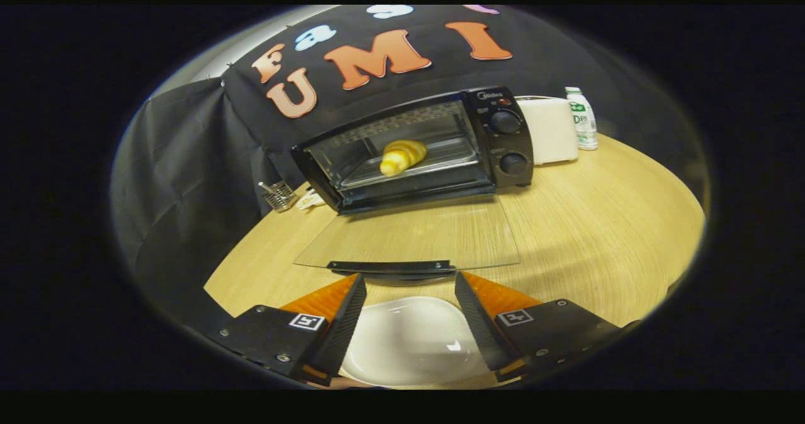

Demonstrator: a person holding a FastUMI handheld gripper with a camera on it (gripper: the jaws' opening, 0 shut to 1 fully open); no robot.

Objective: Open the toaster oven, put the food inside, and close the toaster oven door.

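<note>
The hand-held gripper (407, 285) stands wide open w/ nothing between its fingers, poised just short of the door handle (391, 266). Under and between the fingers lies a white plate (409, 342), bare as far as can be seen; its near rim is cut off. Just ahead, the toaster oven's glass door (409, 235) is folded down flat over the worktop (604, 223), handle at its free edge nearest the fingers. Beyond, the toaster oven (415, 147) is open, and the food (402, 156), prob. a croissant, sits on the tray inside.

Handling: the door looks stiff, hinged at the oven's base, fairly light; glass is slick and breakable, so the dark handle bar is the place to grip or lift from beneath, near its middle. The oven seems light enough to slide if shoved hard.

Hard to read: hinge and door underside hidden; small wire rack (278, 195) left of oven is unclear; a white appliance (553, 128) and bottle (582, 119) stand right of it.
</note>
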